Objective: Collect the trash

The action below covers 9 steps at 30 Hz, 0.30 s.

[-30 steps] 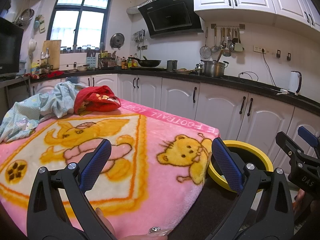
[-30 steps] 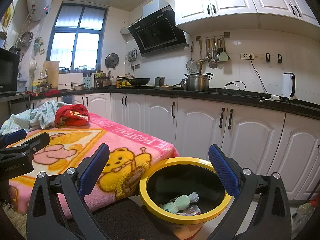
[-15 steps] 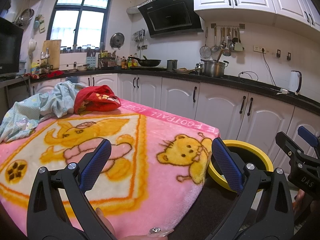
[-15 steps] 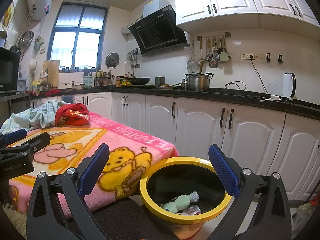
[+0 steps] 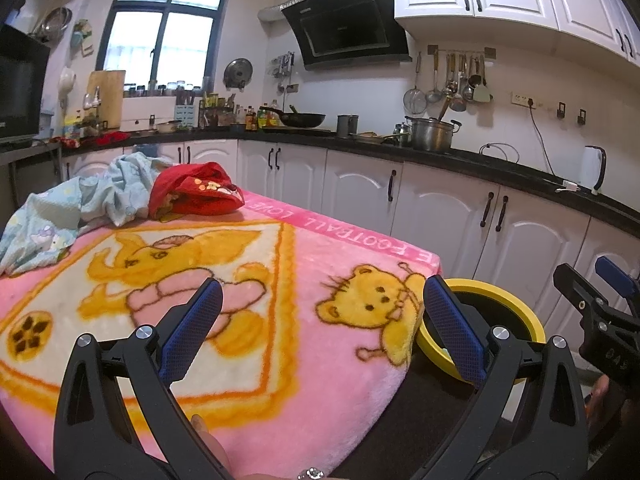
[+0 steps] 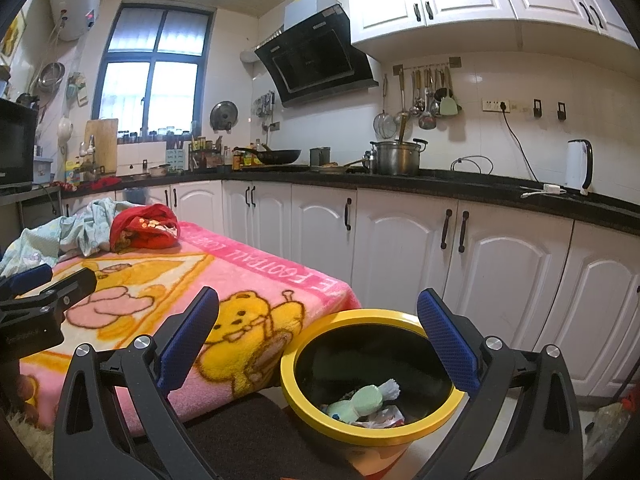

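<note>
A yellow-rimmed trash bin [image 6: 372, 426] stands on the floor at the corner of the pink blanket-covered table [image 6: 256, 272]. Inside lie a pale green wrapped packet [image 6: 362, 400] and other wrappers [image 6: 380, 420]. My right gripper [image 6: 318, 344] hovers open above the bin with nothing between its blue pads. My left gripper [image 5: 322, 328] is open over the blanket's near edge, empty as well. In the left wrist view the bin [image 5: 516, 312] shows partly behind the right finger, and the right gripper [image 5: 600, 304] pokes in at the far right. No loose trash shows on the blanket.
A red cloth [image 5: 196, 194] and a light blue patterned cloth [image 5: 80, 208] lie bunched at the table's far left end. White cabinets [image 6: 400, 248] under a black counter run behind. A dark mat [image 6: 248, 428] lies beside the bin.
</note>
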Motion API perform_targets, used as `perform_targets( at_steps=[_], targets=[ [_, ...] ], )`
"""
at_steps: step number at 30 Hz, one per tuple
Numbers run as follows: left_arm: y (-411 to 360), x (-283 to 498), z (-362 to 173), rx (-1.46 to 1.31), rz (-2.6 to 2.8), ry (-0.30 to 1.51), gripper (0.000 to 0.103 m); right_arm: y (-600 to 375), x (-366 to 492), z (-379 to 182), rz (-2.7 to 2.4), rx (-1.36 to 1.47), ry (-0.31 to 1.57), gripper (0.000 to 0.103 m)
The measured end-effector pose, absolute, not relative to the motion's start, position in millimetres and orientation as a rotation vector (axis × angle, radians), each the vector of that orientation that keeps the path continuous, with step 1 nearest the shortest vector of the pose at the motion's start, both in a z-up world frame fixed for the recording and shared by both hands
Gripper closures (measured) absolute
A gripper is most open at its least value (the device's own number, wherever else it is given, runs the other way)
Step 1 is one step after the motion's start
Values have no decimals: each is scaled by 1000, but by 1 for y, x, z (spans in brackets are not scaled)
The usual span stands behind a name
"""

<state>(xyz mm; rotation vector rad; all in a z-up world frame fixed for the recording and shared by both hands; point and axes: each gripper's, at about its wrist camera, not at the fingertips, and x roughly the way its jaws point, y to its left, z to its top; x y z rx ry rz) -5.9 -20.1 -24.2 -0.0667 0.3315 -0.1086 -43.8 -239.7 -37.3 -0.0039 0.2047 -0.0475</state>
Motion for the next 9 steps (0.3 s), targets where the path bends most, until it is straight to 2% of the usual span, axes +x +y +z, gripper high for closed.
perform_targets(
  at_steps=[4,9],
  targets=[
    [17,4,-17,-170,-48,415,11,-223,-19,-27,47,-6,274,6],
    [154,27,-3,-266,319,542,11,-122,41,-8,384,-43,427,6]
  ],
)
